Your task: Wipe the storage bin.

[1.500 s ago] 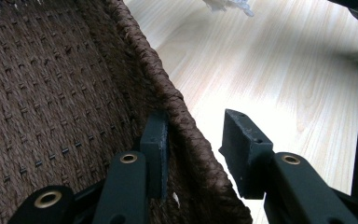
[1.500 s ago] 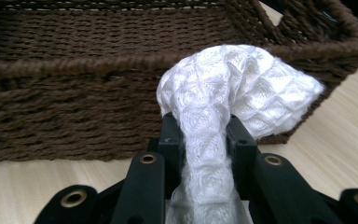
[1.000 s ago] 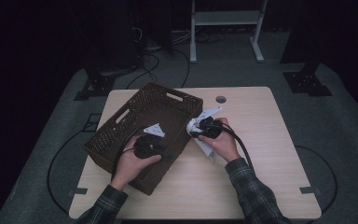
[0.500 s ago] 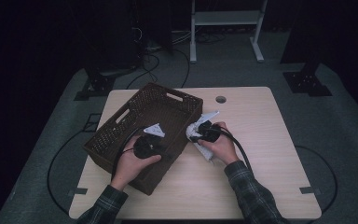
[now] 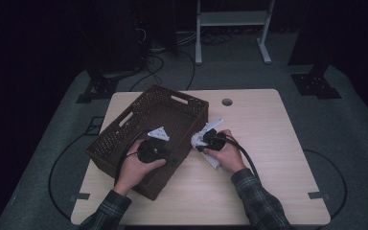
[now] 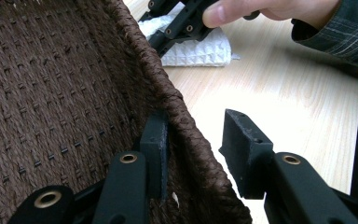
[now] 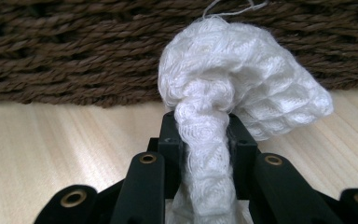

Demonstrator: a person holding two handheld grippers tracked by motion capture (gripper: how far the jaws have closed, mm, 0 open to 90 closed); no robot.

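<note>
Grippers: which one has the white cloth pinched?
The right gripper: its jaws squeeze the white cloth. The left gripper straddles the basket's rim instead.

No text, label, brand, number or sign can be read in any of the views. The woven basket (image 5: 148, 129), the white cloth (image 7: 242, 88), the bench (image 5: 268, 158) and the black tongs carry no writing that I can make out.
</note>
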